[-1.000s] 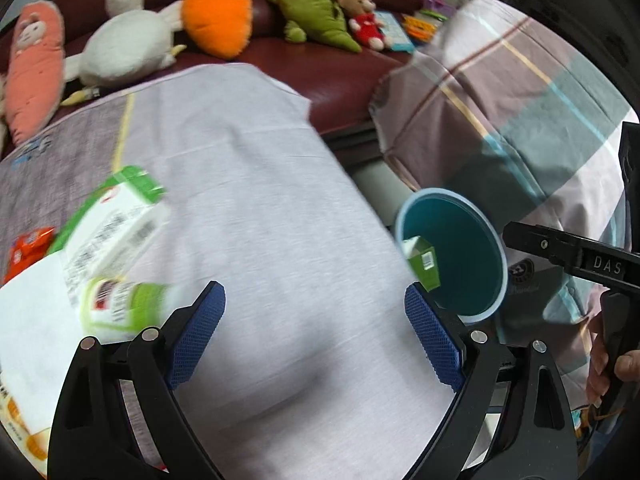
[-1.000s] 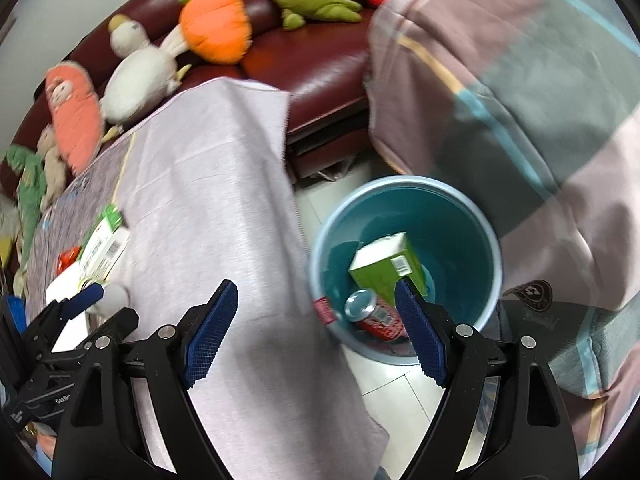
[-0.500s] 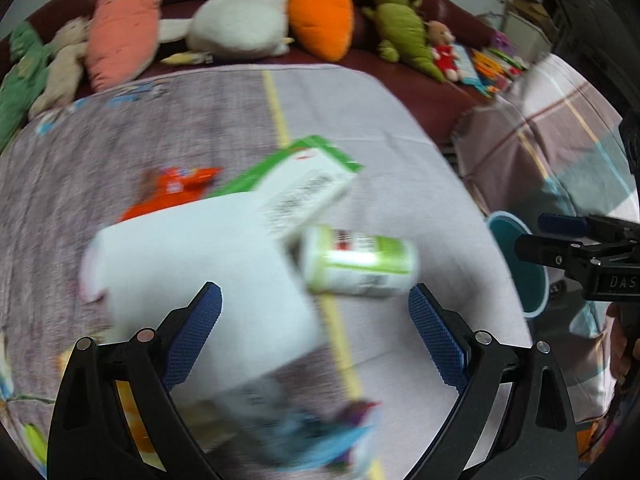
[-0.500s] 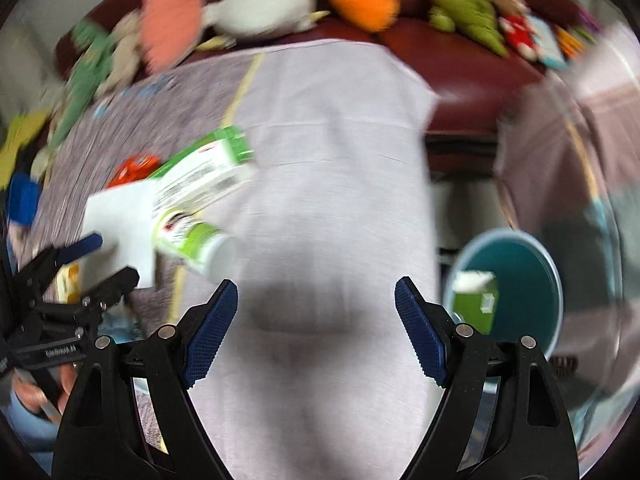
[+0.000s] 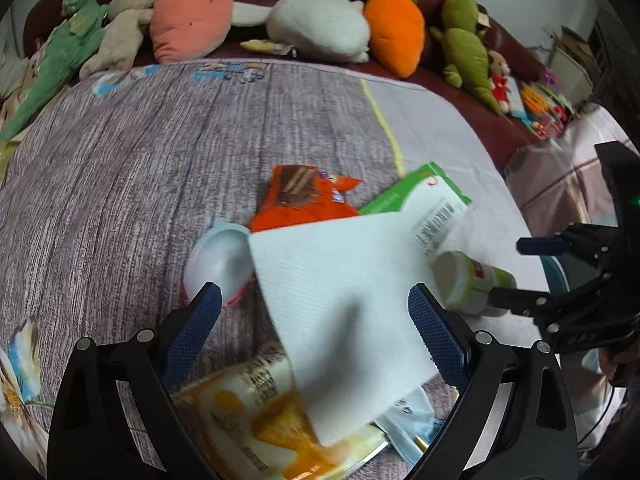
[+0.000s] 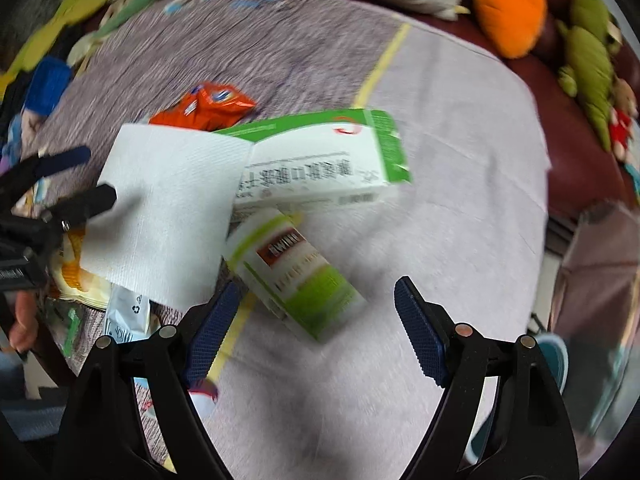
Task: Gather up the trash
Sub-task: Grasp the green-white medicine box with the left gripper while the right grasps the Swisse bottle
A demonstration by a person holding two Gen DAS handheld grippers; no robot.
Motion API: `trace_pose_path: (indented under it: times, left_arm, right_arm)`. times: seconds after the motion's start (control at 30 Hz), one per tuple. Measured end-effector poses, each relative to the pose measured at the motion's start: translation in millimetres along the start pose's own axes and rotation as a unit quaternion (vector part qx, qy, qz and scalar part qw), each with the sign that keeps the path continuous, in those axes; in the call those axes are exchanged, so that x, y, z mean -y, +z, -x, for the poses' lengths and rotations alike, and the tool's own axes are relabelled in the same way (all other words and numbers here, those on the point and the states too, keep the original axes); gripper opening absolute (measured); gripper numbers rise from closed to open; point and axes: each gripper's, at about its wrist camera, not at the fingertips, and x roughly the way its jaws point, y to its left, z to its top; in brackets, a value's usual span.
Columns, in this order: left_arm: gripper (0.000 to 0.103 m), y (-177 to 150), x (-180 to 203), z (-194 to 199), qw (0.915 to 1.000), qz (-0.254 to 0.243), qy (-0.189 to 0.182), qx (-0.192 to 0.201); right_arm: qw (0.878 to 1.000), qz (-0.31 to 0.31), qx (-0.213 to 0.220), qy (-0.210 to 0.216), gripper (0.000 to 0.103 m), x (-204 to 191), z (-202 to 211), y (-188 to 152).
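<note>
Showing two matte black plastic handheld grippers, left gripper (image 5: 312, 320) and right gripper (image 6: 316, 320), each carrying textured blue rubber finger pads (image 5: 434, 338), round silver rivets (image 5: 145, 335) along forked arms, and faint white lettering (image 6: 10, 275).

On the counter (image 5: 120, 184) a paper sheet (image 5: 344, 292) lies over a heap of litter. A carton (image 6: 320, 160) sticks out from under its far right side, and a snack wrapper (image 5: 304, 196) lies just left of the carton. A bottle (image 6: 292, 276) lies on its side against the carton's near side. A cup (image 5: 220, 264) peeks out at the sheet's left edge, and a flat packet (image 5: 256, 420) under its near edge. Plush toys (image 5: 316, 28) line the sofa (image 5: 516, 48) behind the counter's far edge.
</note>
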Motion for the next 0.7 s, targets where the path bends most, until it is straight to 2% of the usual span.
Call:
trace_pose_path:
  times: [0.07,0.33,0.5,0.6,0.7]
  left_arm:
    - [0.095,2,-3,-5,1.0,0.002,0.0,-0.005]
    - [0.095,10,-5,-16,0.9999,-0.008,0.005,-0.014]
    - [0.095,16,4,-20,0.9995,-0.024,0.003,-0.023]
    - [0.095,23,20,-19,0.9984,-0.051,-0.004,-0.021]
    - [0.095,33,45,-20,0.9946,-0.1,-0.019,-0.021]
  right_arm:
    - [1.0,0.015,-0.007,0.007,0.069,-6,-7,6]
    - [0.997,0.057,-0.045,0.035,0.067,-12,-37,9]
    - [0.998,0.024,-0.034,0.052,0.059,2,-28,-3]
    - [0.998,-0.016,-0.025,0.055,0.057,22,-18,-10]
    - [0.997,-0.06,-0.01,0.05,0.057,47,-6,-17]
